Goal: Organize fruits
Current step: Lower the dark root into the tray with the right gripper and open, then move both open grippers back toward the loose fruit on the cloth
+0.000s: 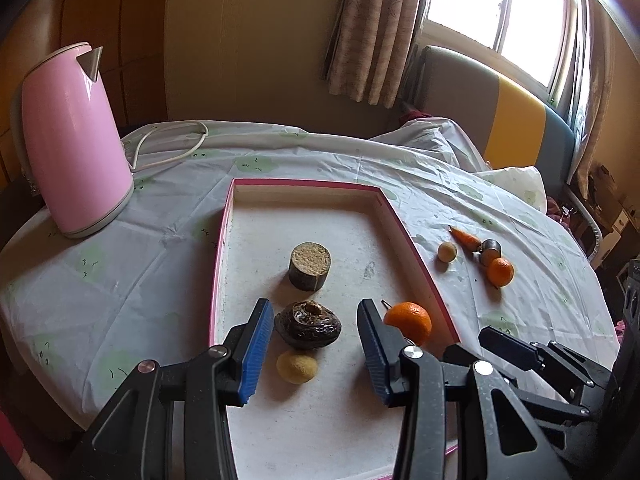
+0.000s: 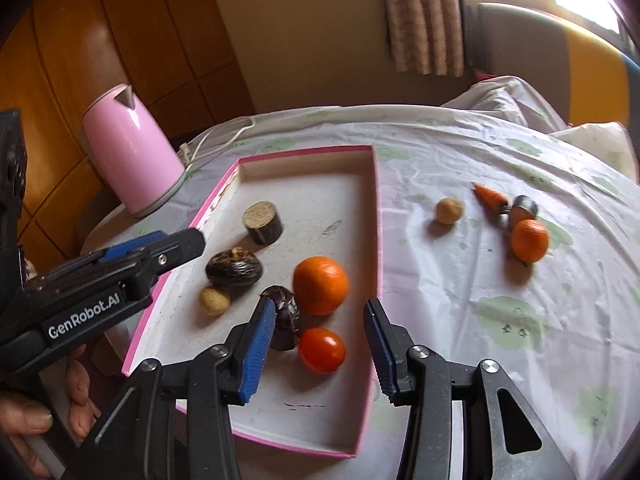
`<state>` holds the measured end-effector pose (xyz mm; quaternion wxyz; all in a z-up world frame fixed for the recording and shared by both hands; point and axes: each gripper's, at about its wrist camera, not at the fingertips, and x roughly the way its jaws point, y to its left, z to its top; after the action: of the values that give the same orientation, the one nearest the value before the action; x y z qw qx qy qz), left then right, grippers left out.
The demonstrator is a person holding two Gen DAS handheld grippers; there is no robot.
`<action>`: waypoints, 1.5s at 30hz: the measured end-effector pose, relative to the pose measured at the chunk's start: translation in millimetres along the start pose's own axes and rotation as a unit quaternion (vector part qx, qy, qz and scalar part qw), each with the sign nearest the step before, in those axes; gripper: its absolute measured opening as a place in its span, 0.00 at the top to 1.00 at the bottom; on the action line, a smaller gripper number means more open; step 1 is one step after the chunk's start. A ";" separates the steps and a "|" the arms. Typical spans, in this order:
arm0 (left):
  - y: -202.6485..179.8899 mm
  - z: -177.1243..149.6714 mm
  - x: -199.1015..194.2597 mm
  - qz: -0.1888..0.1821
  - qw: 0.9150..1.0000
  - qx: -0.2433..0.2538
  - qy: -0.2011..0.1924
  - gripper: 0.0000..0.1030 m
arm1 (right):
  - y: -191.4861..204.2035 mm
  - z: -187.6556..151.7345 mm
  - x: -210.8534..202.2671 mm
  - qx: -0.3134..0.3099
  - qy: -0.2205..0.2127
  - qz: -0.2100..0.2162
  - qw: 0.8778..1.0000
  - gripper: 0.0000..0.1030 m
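A pink-rimmed tray [image 1: 224, 240] [image 2: 372, 208] holds a cut brown stub [image 1: 310, 266] [image 2: 263, 224], a dark shrivelled fruit [image 1: 308, 325] [image 2: 235, 267], a small yellow ball [image 1: 297, 367] [image 2: 215, 301], an orange [image 1: 410, 321] [image 2: 321, 285], a red tomato [image 2: 322, 350] and a second dark fruit [image 2: 285, 322]. My left gripper [image 1: 310, 354] [image 2: 176, 246] is open and empty over the dark fruit. My right gripper [image 2: 320, 354] [image 1: 516, 354] is open and empty over the tomato. On the cloth lie a tan ball [image 1: 447, 251] [image 2: 449, 211], a carrot [image 1: 465, 237] [image 2: 490, 197] and another orange [image 1: 500, 271] [image 2: 529, 240].
A pink kettle [image 1: 74, 140] [image 2: 132, 152] with a white cord [image 1: 172, 148] stands at the table's back left. A small metal piece [image 1: 491, 247] [image 2: 524, 208] lies by the carrot. A sofa [image 1: 500, 116] and window are behind the table. A hand [image 2: 48, 404] holds the left gripper.
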<state>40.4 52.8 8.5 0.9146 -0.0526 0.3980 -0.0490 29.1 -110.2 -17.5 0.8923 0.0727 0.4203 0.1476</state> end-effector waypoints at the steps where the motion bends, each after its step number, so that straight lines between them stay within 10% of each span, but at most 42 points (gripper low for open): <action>1: -2.1 -0.2 0.3 -0.002 1.000 0.002 0.001 0.57 | -4.3 -0.1 -1.5 0.006 -0.002 -0.006 1.000 0.54; 26: -71.1 9.0 11.4 -0.065 0.996 0.066 0.010 0.57 | -126.6 -9.4 -27.4 0.128 -0.016 -0.143 0.981 0.52; 45: -114.1 23.0 40.8 -0.120 0.985 0.110 0.049 0.61 | -149.0 23.3 -5.7 0.127 -0.015 -0.111 0.986 0.45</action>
<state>79.6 -64.2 10.0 0.8818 0.0037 0.4252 -0.2042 73.8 -253.1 -36.4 0.8929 0.1403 0.4279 -0.0078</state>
